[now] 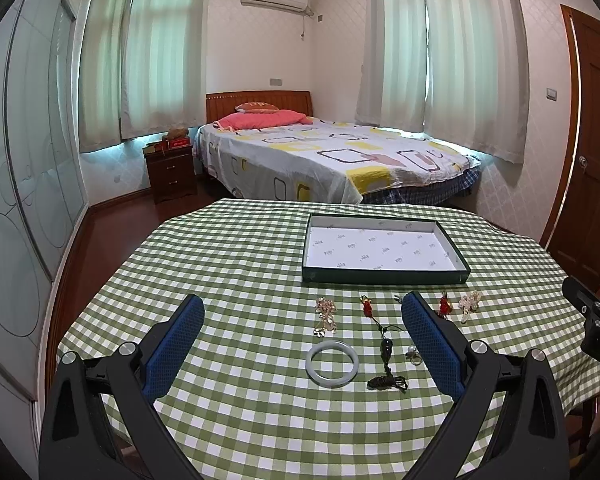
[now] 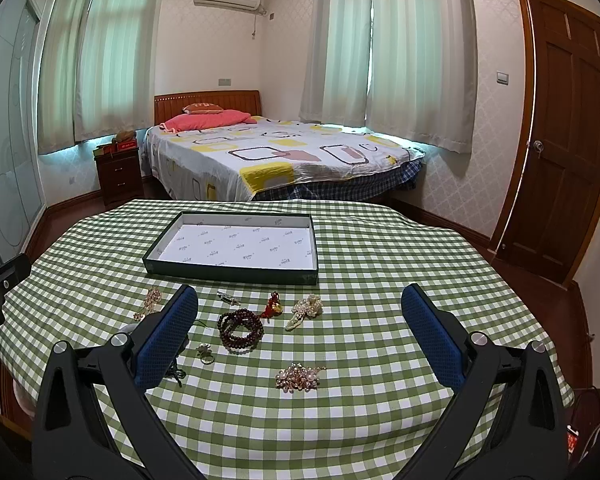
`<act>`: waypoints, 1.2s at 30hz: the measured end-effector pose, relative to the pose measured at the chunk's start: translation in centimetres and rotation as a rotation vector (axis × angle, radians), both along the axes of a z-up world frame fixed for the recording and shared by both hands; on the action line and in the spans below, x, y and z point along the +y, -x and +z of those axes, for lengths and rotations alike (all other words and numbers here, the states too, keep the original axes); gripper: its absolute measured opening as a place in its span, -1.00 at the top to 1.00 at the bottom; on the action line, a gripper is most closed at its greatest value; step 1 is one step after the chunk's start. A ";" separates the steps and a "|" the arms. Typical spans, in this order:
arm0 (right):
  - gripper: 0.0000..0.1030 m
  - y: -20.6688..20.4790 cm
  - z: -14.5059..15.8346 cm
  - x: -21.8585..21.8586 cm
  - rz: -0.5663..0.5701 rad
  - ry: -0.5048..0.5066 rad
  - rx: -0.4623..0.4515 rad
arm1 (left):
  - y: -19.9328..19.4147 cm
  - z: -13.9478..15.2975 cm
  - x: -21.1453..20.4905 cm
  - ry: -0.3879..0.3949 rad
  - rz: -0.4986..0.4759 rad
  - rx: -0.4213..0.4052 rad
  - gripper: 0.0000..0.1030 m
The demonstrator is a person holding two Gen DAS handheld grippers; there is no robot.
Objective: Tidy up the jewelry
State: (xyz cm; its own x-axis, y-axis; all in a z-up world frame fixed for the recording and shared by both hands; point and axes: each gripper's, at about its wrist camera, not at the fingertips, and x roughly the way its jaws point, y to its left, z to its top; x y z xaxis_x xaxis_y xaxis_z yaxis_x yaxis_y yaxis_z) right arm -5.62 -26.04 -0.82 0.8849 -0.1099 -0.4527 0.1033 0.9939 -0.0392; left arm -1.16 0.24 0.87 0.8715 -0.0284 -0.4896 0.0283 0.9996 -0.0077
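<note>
The jewelry lies loose on the green checked tablecloth (image 2: 380, 320), none of it yet in the shallow dark-walled tray (image 2: 236, 274), whose white printed lining is bare. From the right wrist view, a coil of dark red beads (image 2: 240, 330) sits near the centre, with a red knotted charm (image 2: 274, 306) at its 1 o'clock, a pearl cluster (image 2: 306, 310) further out at 2 o'clock, a small ring (image 2: 205, 352) at 8 o'clock and a pink-gold brooch (image 2: 300, 376) at 5 o'clock; a small clear piece (image 2: 229, 298) at 12 o'clock is too small to name with any confidence. The left wrist view adds a pale jade bangle (image 1: 332, 364), with a dark pendant on a cord (image 1: 387, 354) at its 3 o'clock and a gold dangling piece (image 1: 326, 316) at 12 o'clock. The tray stands beyond all of these, at 12 o'clock from the spread and well clear of it. The left gripper (image 1: 302, 316) and the right gripper (image 2: 300, 304) both hover over the table with blue pads spread wide, grasping nothing (each is just visible at the edge of the other's view). I judge the sorting has not begun: every piece remains to be picked up and laid in the tray.
</note>
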 end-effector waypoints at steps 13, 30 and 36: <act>-0.92 -0.4 -1.0 0.3 0.009 -0.008 0.006 | -0.7 -0.9 0.4 0.014 -0.026 0.011 -0.86; -0.92 -6.1 -12.5 -1.6 0.012 -0.075 0.225 | -7.9 -12.1 -0.4 0.002 -0.074 0.262 -0.86; -0.92 -7.5 -14.2 -2.2 0.010 -0.108 0.274 | -10.5 -14.4 -1.3 -0.003 -0.094 0.312 -0.86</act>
State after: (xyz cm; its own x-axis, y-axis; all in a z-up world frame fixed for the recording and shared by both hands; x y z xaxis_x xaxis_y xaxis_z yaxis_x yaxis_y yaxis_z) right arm 1.93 -28.25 -15.02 0.7287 -0.0394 -0.6837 0.0932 0.9948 0.0420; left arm 9.36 -1.08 -13.57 0.6729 -0.0997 -0.7330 0.1169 0.9928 -0.0276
